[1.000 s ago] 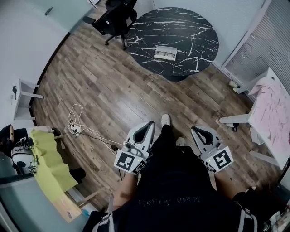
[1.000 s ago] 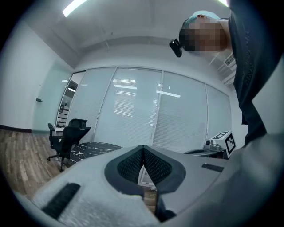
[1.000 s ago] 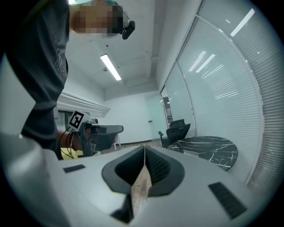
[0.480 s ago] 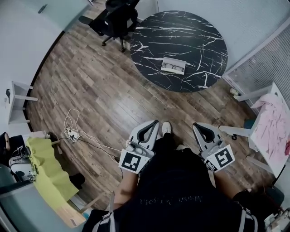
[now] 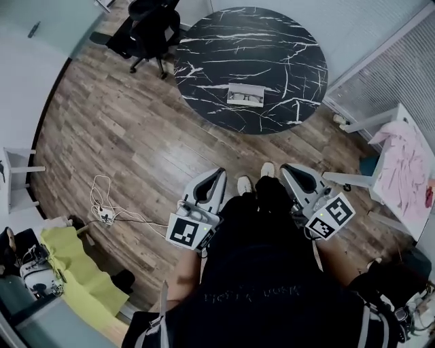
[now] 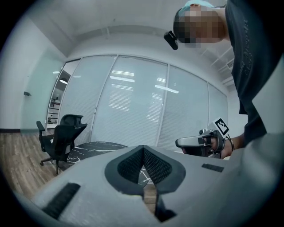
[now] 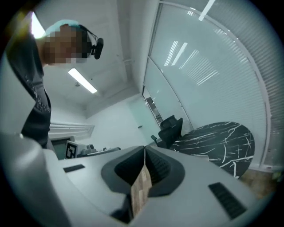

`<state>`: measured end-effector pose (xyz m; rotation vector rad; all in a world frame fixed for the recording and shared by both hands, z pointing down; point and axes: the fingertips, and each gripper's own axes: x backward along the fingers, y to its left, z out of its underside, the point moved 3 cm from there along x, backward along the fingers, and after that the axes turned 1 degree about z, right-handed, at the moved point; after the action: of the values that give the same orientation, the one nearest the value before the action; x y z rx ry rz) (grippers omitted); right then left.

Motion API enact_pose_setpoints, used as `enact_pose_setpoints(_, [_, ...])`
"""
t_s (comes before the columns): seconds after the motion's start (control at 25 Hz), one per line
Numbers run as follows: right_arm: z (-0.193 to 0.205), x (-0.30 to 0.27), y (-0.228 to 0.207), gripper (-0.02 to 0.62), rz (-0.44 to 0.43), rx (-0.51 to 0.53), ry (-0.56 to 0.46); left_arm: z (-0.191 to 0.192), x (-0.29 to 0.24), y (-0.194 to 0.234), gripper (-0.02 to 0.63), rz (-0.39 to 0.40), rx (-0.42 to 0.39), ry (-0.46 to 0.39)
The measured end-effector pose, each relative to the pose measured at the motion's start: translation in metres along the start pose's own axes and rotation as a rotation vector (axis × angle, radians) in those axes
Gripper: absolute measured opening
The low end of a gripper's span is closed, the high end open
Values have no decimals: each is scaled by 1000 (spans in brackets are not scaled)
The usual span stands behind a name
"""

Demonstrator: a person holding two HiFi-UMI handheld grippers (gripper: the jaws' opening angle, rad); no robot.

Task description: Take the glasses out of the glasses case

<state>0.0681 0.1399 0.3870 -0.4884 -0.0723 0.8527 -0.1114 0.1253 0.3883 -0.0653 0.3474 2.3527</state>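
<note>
Top: dark short-sleeved T-shirt (image 5: 265, 272), faint pale lettering across the chest.
Legs: dark trousers (image 5: 262, 204).
Feet: white shoes (image 5: 243, 183).
Shoulders: grey webbing straps (image 5: 161, 325) with buckles, one on each side.
Head: teal band (image 6: 197, 3) and a small black camera (image 6: 170, 39) on a mount.
Left tool: the left gripper (image 5: 219, 172) has a pale grey moulded shell with a black lining, and a cube (image 5: 189, 233) with a black-and-white square marker.
Right tool: the right gripper (image 5: 286, 167) is the same make, with its own marker cube.
Grasping part: black fingers (image 6: 156, 165) with fine diamond-mesh texture; dark oblong slots in the grey shell.
</note>
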Motion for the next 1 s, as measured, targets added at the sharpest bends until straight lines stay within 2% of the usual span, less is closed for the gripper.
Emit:
enact_pose_setpoints(0.2, [-3,-5,-12,32,-13,-71,-14,4,-10,14,18,1,11,-18])
enact_pose_setpoints(0.52, [-9,-24,-37,32,-55,-70,-9,2,-38,29,18,-17,10,4])
enact_pose_setpoints(1.0, [-38,-75,-119,31,-113,-117,25,-19,-122,68,18,-57,0,36])
